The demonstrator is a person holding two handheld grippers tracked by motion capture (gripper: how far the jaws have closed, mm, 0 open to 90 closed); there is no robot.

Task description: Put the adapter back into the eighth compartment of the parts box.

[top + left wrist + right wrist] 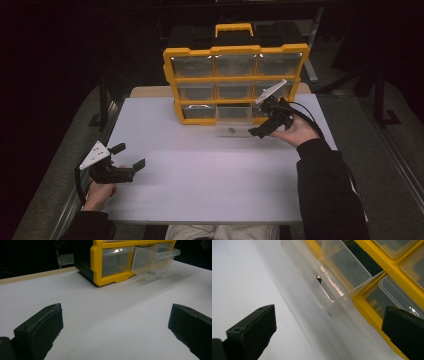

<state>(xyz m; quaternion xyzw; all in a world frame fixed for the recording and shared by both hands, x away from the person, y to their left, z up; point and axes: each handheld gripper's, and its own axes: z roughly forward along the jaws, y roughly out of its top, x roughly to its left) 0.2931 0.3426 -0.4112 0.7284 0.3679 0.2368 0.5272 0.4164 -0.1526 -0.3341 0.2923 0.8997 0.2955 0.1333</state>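
A yellow organiser [235, 50] with clear drawers stands upright at the back of the white table [200, 180]. Its bottom middle drawer [234, 128] is pulled out, and a small dark piece [231, 130] lies inside. My right gripper [261, 120] hovers open just right of that drawer, with nothing between its jaws. In the right gripper view the drawer [329, 282] and the piece [319, 278] lie ahead of the open gripper [329, 325]. My left gripper [129, 156] rests open near the table's left edge. The left gripper view has the open gripper [115, 325] facing the organiser [100, 267] and drawer [155, 262].
The white board lies on a wider wooden top [150, 92] that shows behind it. Dark floor and stand legs [102, 100] surround the table. Bare white surface stretches between the two grippers.
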